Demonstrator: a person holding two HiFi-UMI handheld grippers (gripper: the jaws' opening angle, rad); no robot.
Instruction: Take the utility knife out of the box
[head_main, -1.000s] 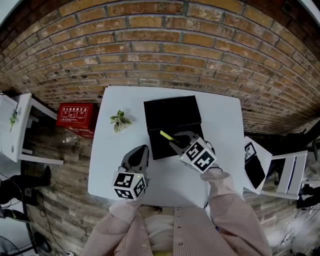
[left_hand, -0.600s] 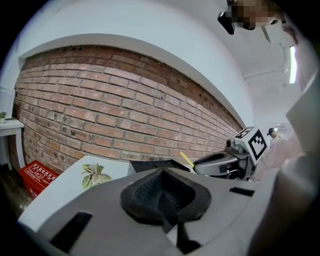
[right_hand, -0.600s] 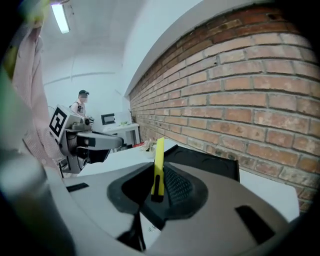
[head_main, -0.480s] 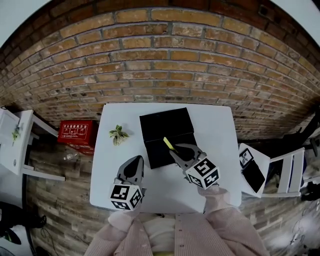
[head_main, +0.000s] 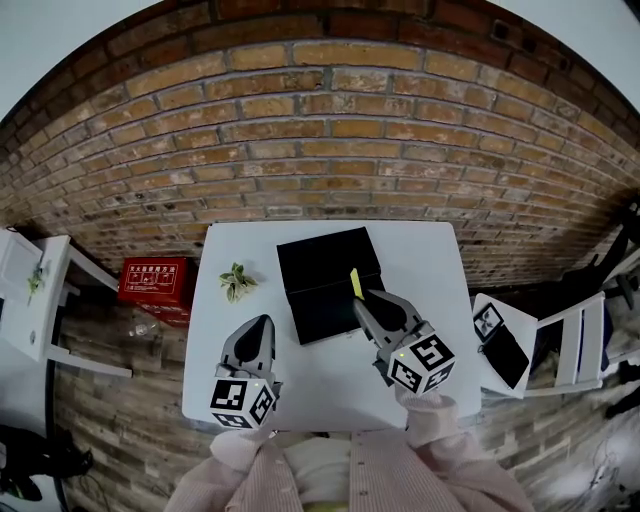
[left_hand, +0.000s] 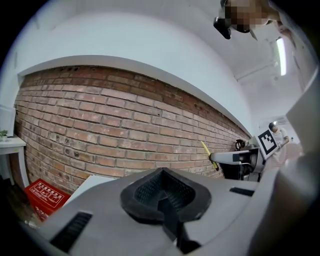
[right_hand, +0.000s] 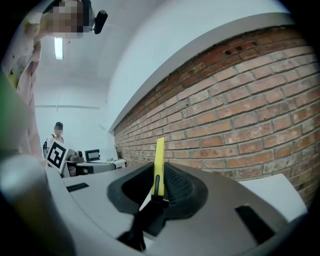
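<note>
Right gripper (head_main: 366, 298) clamps utility knife (head_main: 355, 283), now lifted higher over box (head_main: 318, 272) (left gripper (head_main: 262, 323) closed)

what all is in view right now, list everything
brick wall: one, red-brown, behind the table
table: one, white, centre
box: one, black, on the table
utility knife: one, yellow, in the right gripper
leafy sprig: one, green-white, on the table left of the box
case: one, red, floor left
side table: one, white, far left
chair: one, white, far right
left gripper: grey, shut, empty
right gripper: grey, shut on the knife
sleeves: two, pink, bottom
</note>
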